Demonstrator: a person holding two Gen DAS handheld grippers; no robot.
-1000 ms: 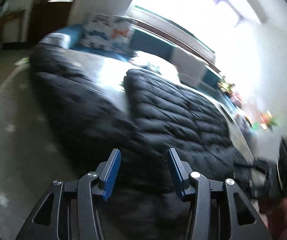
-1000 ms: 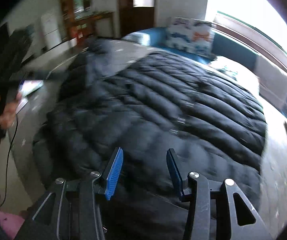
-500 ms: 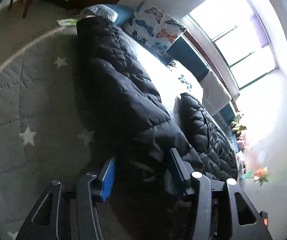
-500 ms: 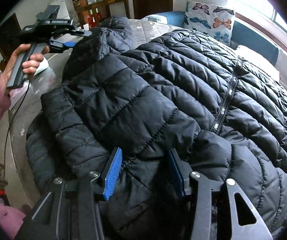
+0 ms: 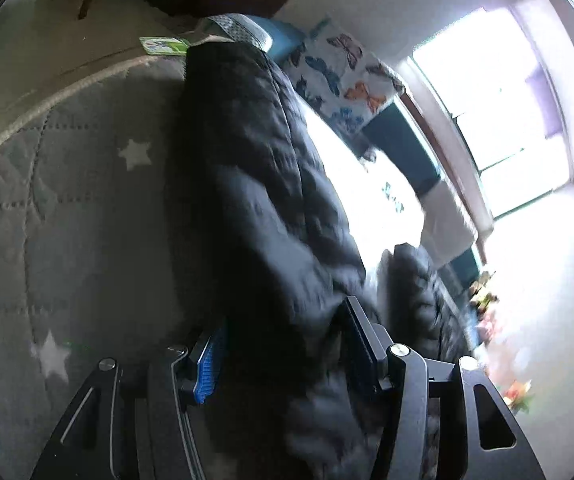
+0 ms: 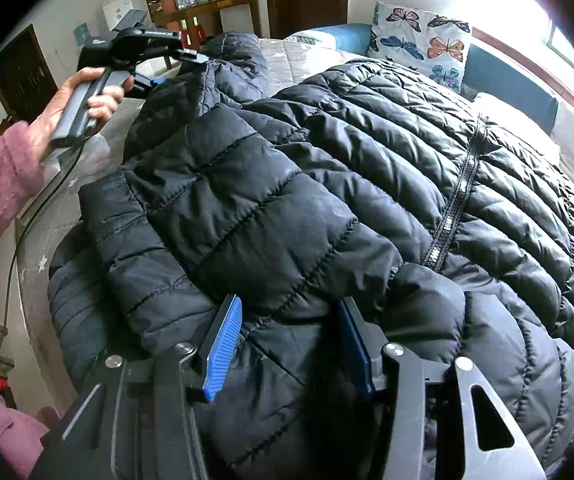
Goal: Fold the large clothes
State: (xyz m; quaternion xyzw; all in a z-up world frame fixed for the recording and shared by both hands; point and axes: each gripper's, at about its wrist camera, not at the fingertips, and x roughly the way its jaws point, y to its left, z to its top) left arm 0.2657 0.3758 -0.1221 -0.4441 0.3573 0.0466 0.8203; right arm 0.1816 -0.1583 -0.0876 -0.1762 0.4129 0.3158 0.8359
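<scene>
Your black puffer jacket (image 6: 327,184) lies spread over the grey star-print bed cover (image 5: 47,208), zipper side up, filling the right wrist view from about 8 o'clock round to 4 o'clock. The butterfly pillow (image 6: 419,46) sits beyond it at 1 o'clock.

You look to be partway through a sleeve or side fold: one quilted panel already lies across the chest, and each hand has a bunch of fabric.

Your right gripper (image 6: 287,340) is at 6 o'clock in its own view, jaws half spread with a thick fold of jacket packed between the blue pads; they appear to grip that fold (padding this bulky fills the gap, so I judge it held, not merely straddled).

Your left gripper (image 5: 283,344) has a dark ridge of the jacket wedged between its pads in the same way, running up toward 12 o'clock in the left wrist view. In the right wrist view your left hand (image 6: 87,100) holds it at 10 o'clock, over the far sleeve end.

The next move probably calls for carrying the left-hand fabric across toward the zipper (image 6: 451,208) while the right hand stays put as an anchor. Keep both grips firm; slick, springy fabric like this may slide out or puff back open.
</scene>
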